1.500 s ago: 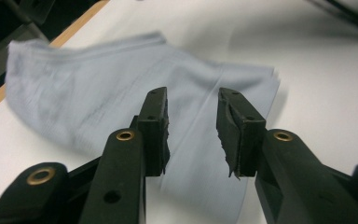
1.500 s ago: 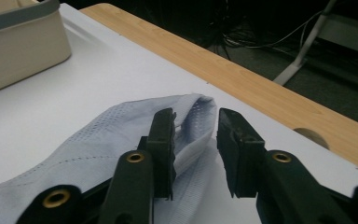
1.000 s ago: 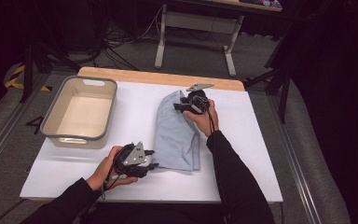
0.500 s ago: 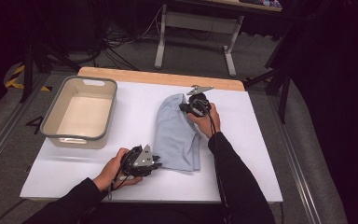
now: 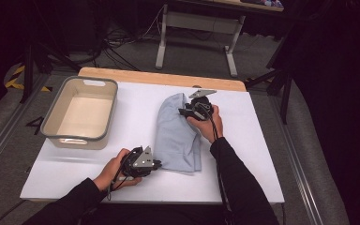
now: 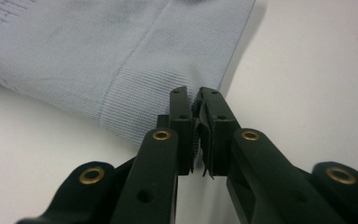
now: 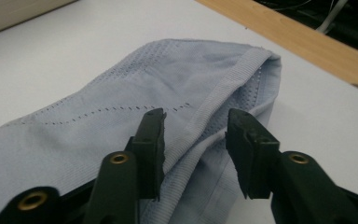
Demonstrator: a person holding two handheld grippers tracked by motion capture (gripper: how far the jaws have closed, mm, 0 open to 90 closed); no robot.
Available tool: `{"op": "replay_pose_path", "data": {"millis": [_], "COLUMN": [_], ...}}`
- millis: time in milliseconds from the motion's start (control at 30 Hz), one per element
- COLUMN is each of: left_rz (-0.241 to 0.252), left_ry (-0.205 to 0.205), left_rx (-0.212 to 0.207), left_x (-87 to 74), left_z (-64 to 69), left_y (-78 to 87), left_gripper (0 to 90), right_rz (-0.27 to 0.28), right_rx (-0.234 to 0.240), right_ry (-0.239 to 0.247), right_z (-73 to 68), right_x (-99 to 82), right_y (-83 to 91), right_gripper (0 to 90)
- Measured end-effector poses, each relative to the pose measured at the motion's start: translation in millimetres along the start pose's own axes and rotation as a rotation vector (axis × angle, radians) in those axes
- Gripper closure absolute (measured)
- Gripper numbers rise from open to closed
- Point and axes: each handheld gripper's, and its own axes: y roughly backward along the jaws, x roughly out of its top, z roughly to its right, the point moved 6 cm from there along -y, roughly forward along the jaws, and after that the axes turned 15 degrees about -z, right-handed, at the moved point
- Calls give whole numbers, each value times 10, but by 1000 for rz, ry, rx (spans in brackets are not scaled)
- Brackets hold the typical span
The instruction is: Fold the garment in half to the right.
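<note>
While the high view looks down on a white table (image 5: 243, 154), a folded pale blue garment (image 5: 176, 136) lies near its middle, running from the far side toward the person. A beige plastic tub (image 5: 56, 122) sits well apart from it, on the left of the table. The left gripper (image 5: 155, 164) rests at the near corner of the garment, held in the person's left hand (image 5: 115, 169), and the right gripper (image 5: 183, 111) lies on the far end of the cloth, in the right hand (image 5: 206, 124). Dark sleeves (image 5: 236, 183) come in from the bottom edge. Along the left gripper's own view, the two black jaws stand nearly together with the ribbed hem (image 6: 135, 100) of the garment pinched between their pads; they have just been closing, and a fold of cloth shows squeezed in the narrow gap. The rest of the garment spreads away over the white tabletop (image 6: 317, 70) beyond. From the right gripper's view, the jaws stand apart and have just been opening; a raised ridge of the blue fabric (image 7: 200, 126) lies between them, but the pads do not press on it. Behind the cloth the table's wooden edge (image 7: 303, 37) crosses the upper right corner.
</note>
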Motion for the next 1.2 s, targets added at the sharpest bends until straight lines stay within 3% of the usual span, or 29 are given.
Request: {"op": "replay_pose_path", "data": {"millis": [133,167,267,367,533,600,667,867,967,1000,1100,1200], "left_rz": [-2,-2,17,20,38,49,63,69,65,65,79,101], "left_ry": [-12,-12,14,12,-2,-24,-22,-31,-37,-37,-35,-23], "left_rx": [2,2,-40,-37,-26,-6,-2,-8,-7,-7,2,27], "left_x": [11,11,8,10,35,69,99,169,185,181,174,128], "left_z": [5,5,10,8,45,57,55,87,102,101,86,33], "left_y": [-29,-29,-59,-56,-43,-4,17,-24,-41,-36,3,122], "left_gripper": [819,814,799,793,764,767,761,762,745,742,723,693], "right_rz": [-13,-13,-56,-62,-29,-3,12,-2,-20,-26,-22,32], "right_rx": [59,59,55,35,5,-28,-42,-82,-66,-73,-101,-77], "right_ry": [-25,-25,25,40,49,62,69,78,48,42,27,1], "right_z": [-7,-7,-48,-35,-24,-6,6,49,103,119,159,170], "right_x": [-65,-65,-101,-101,-67,-32,-9,-8,-56,-72,-100,-143], "right_y": [-66,-66,-125,-128,-42,63,130,220,126,92,53,113], "right_gripper": [667,667,814,856,864,867,868,867,864,883,826,797]}}
